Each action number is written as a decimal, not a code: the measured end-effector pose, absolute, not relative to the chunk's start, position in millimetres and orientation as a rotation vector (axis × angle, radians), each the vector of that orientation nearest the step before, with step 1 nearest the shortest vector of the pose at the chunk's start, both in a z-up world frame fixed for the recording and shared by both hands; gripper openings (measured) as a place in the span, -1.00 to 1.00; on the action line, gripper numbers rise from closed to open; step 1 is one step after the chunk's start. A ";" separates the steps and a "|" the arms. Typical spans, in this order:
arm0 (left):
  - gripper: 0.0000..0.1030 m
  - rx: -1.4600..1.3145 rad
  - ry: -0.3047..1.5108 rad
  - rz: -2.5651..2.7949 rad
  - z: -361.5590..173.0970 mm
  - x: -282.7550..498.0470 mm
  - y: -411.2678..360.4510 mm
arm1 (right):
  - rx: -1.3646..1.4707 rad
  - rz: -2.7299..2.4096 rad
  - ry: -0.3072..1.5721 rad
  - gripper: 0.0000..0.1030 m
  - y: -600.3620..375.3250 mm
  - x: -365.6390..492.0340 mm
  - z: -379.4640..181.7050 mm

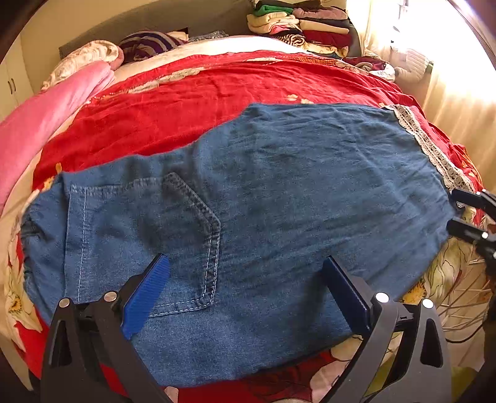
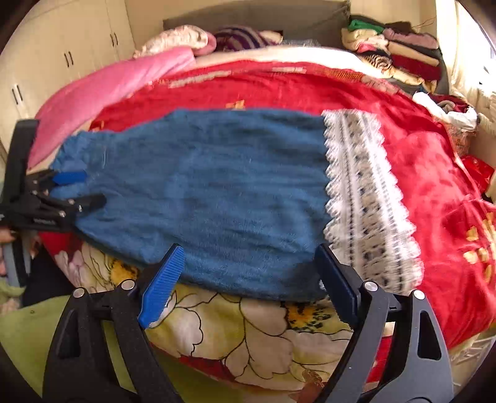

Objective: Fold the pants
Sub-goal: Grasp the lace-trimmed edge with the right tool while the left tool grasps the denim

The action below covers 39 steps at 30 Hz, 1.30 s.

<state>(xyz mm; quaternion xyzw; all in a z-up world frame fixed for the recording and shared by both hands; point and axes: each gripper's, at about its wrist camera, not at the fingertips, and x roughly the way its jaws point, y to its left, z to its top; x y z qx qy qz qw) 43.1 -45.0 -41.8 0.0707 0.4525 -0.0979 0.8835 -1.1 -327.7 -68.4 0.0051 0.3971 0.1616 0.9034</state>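
**Blue pants lying flat on a red bedspread, both grippers spread wide**

Nearest the left wrist camera, the left gripper (image 1: 246,279) is hovering with its fingers wide apart and gripping nothing, over the waist end of the pants (image 1: 248,217), just beside the stitched back pocket (image 1: 173,241). The pants are lying flat across the near part of the bedspread (image 1: 186,105), waist to the left and leg to the right, ending in a pale lace hem (image 1: 434,155).

In the right wrist view, the right gripper (image 2: 249,269) is also standing wide open and empty, its tips over the near edge of the pants (image 2: 217,192) next to the lace hem (image 2: 365,198). That view is blurring, so the lace pattern is hard to make out. A flowered quilt (image 2: 263,334) is showing below the pants' near edge. The left gripper (image 2: 83,189) is appearing at the far-left end of the pants, partly cut off by the frame; white lettering on its body is too small to read.

Beyond the pants, a pink blanket (image 1: 46,124) is lying at the bedspread's left side. Farthest back, to the right, a stack of folded clothes (image 1: 303,21) is sitting, its top cut off. Pale cupboards (image 2: 62,62) are standing behind the pink blanket.
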 end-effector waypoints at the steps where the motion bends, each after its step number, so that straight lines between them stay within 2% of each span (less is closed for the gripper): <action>1: 0.91 0.148 0.936 -0.208 -39.9 42.4 -46.0 | 0.015 0.330 0.804 0.54 -330.3 -3.0 -63.8; 10: 0.91 0.165 0.891 -0.283 -7.0 51.6 -72.5 | 0.098 0.173 0.674 0.64 -389.7 -21.7 -28.9; 22: 0.91 0.244 0.831 -0.419 35.6 111.8 -148.9 | 0.216 0.113 0.671 0.72 -425.3 -23.5 -44.0; 29: 0.91 0.318 0.865 -0.553 20.6 155.9 -213.5 | 0.292 0.136 0.705 0.74 -419.5 -9.7 -60.8; 39: 0.89 0.320 0.928 -0.577 -17.4 201.3 -256.3 | 0.357 0.153 0.757 0.75 -413.7 3.5 -83.3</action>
